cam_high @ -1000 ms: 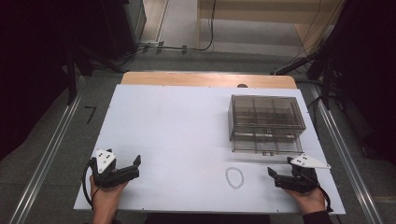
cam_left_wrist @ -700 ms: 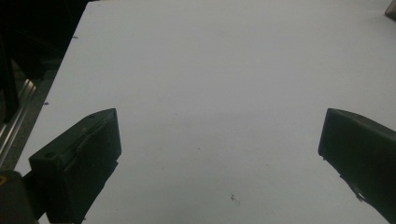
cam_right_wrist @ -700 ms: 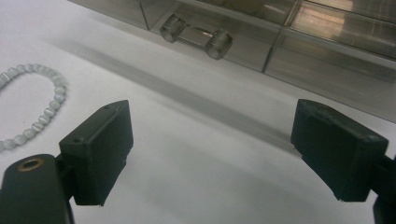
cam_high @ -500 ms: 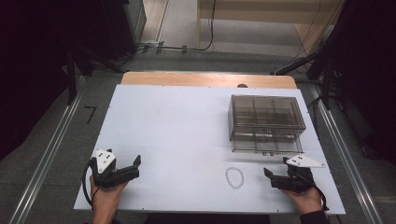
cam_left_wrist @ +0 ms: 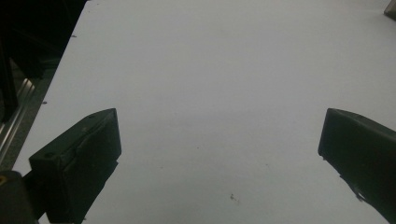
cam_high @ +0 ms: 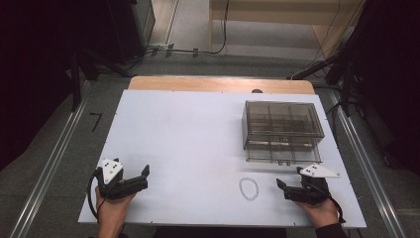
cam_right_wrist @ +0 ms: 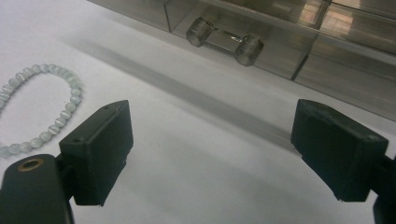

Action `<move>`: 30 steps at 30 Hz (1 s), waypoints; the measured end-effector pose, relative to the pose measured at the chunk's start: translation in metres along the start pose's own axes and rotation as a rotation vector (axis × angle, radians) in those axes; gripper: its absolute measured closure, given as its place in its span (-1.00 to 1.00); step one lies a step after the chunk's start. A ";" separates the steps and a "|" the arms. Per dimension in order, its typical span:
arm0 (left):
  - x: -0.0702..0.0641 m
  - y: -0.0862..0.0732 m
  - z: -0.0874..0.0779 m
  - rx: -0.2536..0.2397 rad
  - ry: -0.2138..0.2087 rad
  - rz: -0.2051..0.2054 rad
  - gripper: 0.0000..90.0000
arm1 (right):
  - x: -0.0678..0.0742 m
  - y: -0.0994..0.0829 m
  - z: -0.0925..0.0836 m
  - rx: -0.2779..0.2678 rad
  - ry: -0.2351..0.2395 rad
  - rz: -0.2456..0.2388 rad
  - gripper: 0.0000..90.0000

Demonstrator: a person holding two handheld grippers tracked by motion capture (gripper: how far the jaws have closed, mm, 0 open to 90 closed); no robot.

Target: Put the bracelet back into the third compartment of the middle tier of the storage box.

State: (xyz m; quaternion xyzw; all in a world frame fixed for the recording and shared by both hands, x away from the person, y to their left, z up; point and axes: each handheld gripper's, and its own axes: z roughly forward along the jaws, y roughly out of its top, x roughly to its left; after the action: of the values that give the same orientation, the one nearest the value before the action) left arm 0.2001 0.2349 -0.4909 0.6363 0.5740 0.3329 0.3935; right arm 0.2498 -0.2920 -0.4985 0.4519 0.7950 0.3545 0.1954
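High view: our right gripper (cam_high: 286, 188) released, lower right, near bead bracelet (cam_high: 249, 188) — we'd come in low, pinch one side; left gripper (cam_high: 143, 177) released, idle.

Lab-like recording room: white table (cam_high: 198, 134), floor cables (cam_high: 198, 50), dark surrounding gear.

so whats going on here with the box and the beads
A person holds a gripper in each hand at a white table. The right gripper sits open near the table's front edge, between a pale bead bracelet and a clear drawer box, touching neither. The drawer handle faces it. The left gripper rests open over bare table at the other side.
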 end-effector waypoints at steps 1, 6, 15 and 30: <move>0.000 0.000 0.000 0.000 0.001 -0.001 -1.00 | 0.000 0.000 0.000 0.000 0.000 0.000 -0.75; 0.000 0.000 0.000 0.001 0.000 0.001 -1.00 | 0.001 0.001 0.001 0.000 0.007 0.002 -0.75; 0.000 0.000 0.000 0.002 0.000 0.001 -1.00 | 0.004 0.004 0.004 0.000 0.038 0.010 -0.81; 0.000 0.000 0.000 0.003 0.000 0.002 -1.00 | 0.008 0.008 0.010 0.004 0.052 0.024 -0.83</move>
State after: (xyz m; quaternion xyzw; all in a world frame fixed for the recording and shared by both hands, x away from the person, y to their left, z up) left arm 0.2002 0.2346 -0.4912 0.6373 0.5740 0.3324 0.3923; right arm 0.2564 -0.2790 -0.4993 0.4526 0.7950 0.3667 0.1694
